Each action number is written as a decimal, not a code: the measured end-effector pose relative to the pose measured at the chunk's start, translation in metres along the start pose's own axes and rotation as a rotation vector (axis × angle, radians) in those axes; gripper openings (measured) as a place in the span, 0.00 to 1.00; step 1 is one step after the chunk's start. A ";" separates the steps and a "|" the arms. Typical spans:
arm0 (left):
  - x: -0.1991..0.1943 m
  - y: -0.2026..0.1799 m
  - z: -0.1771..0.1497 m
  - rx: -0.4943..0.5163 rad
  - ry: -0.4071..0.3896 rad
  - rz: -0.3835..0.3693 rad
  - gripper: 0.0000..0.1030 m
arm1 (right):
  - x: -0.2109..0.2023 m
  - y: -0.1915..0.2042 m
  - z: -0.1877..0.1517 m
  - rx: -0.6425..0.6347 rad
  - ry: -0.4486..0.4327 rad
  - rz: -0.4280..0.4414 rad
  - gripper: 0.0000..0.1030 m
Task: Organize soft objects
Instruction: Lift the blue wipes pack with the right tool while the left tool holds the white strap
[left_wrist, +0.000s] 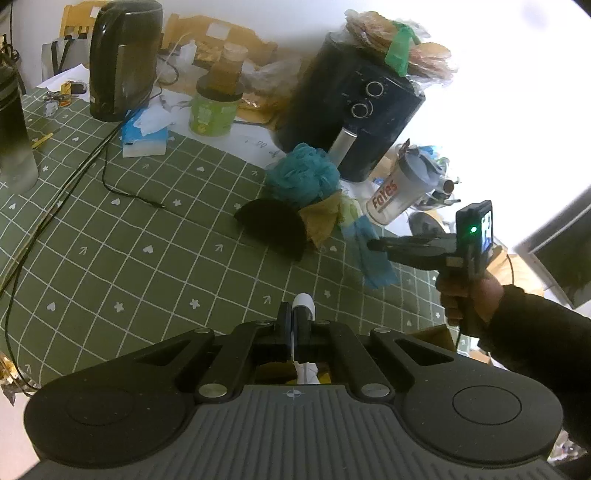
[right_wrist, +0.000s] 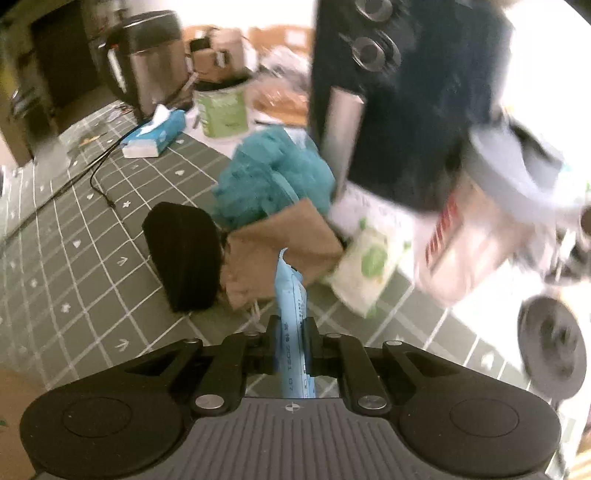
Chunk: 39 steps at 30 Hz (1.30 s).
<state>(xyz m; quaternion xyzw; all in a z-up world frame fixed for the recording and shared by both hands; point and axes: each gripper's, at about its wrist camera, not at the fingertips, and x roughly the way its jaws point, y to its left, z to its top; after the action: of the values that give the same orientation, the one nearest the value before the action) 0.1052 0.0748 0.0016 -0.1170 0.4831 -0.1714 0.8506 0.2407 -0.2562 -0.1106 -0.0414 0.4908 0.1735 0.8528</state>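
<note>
A pile of soft things lies on the green checked tablecloth (left_wrist: 147, 236): a teal mesh bath puff (left_wrist: 303, 177) (right_wrist: 269, 173), a black half-round pad (left_wrist: 273, 229) (right_wrist: 184, 254), a tan cloth (left_wrist: 321, 218) (right_wrist: 280, 240) and a green-and-white packet (right_wrist: 369, 266). Just right of the pile, my right gripper (right_wrist: 291, 321) (left_wrist: 371, 244) is shut on a light blue printed packet (right_wrist: 291, 295) (left_wrist: 373, 262), which hangs clear of the cloth. Nearer the front edge, my left gripper (left_wrist: 295, 314) is shut on a thin white strip (left_wrist: 304, 301) that runs between its fingers.
A black air fryer (left_wrist: 351, 110) stands right behind the pile, a lidded shaker cup (left_wrist: 402, 192) beside it. Further back are a dark kettle (left_wrist: 122, 59), a green tub (left_wrist: 212, 110) and a blue tissue pack (left_wrist: 144, 136). A black cable (left_wrist: 110, 184) crosses the cloth at left.
</note>
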 end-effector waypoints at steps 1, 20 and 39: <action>0.000 -0.001 0.000 0.001 -0.001 -0.002 0.01 | 0.001 -0.003 0.000 0.023 0.032 0.006 0.14; -0.002 -0.006 -0.002 0.008 0.001 -0.001 0.01 | 0.027 -0.022 -0.016 0.141 0.206 -0.042 0.21; -0.012 -0.021 -0.003 0.052 -0.013 -0.011 0.01 | -0.067 -0.027 -0.015 0.171 0.084 0.004 0.15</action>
<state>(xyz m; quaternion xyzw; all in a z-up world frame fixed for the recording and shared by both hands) 0.0926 0.0605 0.0170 -0.0988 0.4723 -0.1876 0.8555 0.2073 -0.3023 -0.0642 0.0252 0.5394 0.1310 0.8314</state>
